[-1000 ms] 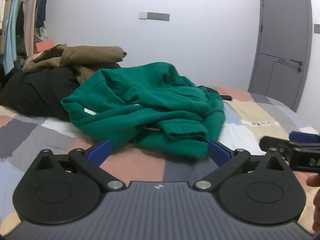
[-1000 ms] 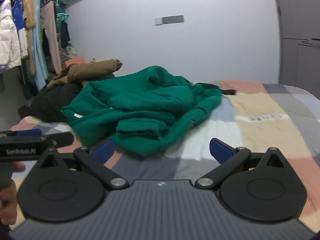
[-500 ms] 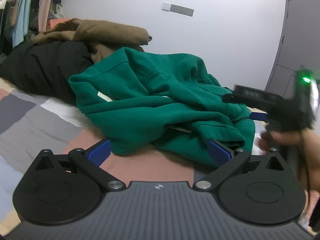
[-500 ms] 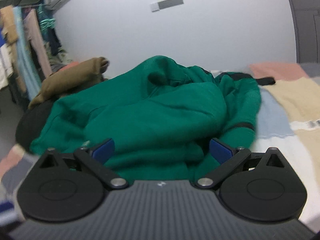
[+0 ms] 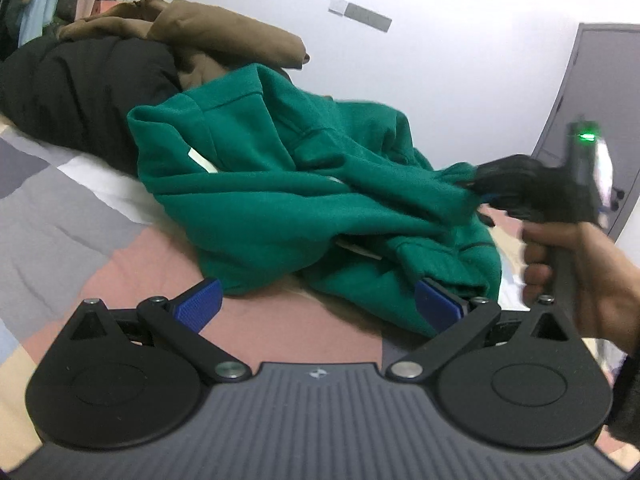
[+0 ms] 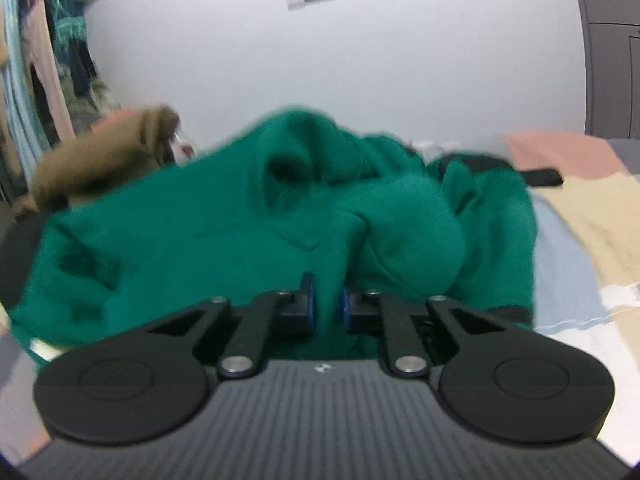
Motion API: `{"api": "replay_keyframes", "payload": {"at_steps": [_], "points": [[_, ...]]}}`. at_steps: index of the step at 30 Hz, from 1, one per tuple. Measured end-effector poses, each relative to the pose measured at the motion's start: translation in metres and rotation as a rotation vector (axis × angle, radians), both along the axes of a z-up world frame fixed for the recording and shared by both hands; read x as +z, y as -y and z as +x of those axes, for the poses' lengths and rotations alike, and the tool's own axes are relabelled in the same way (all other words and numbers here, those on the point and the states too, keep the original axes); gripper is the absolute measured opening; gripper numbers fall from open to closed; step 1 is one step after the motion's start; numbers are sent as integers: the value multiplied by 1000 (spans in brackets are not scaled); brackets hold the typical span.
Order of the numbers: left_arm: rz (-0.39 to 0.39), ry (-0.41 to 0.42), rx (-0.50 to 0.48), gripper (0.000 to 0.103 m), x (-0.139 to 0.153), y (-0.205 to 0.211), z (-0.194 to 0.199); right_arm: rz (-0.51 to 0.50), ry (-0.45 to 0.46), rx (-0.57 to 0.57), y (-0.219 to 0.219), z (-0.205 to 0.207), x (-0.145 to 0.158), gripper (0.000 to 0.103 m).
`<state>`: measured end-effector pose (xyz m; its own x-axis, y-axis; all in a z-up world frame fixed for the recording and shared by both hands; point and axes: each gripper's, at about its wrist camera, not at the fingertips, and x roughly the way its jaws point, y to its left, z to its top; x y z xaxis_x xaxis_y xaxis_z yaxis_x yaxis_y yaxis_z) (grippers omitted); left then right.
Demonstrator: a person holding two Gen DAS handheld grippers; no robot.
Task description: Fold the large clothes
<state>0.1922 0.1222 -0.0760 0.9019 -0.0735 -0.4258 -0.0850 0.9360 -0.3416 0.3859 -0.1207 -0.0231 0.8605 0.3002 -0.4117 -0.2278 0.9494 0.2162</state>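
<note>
None of the hoodie [image 5: 304, 200] is folded: right tool [image 6: 327, 306] pinches it, left tool [image 5: 316, 300] gapes empty.

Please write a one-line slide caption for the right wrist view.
Right hand-held gripper shut on a fold of the green sweatshirt on the bed.

A crumpled green sweatshirt [image 5: 304, 208] is heaped on the patchwork bedspread, one fold drawn out toward three o'clock.

black grippers [image 5: 316, 308], blue finger pads [image 5: 199, 305]
</note>
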Motion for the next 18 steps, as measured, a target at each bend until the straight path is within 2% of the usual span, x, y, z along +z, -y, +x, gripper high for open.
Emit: {"api": "replay_keyframes", "payload": {"at_steps": [3,9,18], "points": [[8,15,13,103,5,0,-6,-32,41,42,7,-27,23,11],[30,55,21,103,18,0,-31,-116,140,136,10,-116,71,11],[6,120,28,103,44,1,-68,-141,227,194,41,-251,100,10]]}}
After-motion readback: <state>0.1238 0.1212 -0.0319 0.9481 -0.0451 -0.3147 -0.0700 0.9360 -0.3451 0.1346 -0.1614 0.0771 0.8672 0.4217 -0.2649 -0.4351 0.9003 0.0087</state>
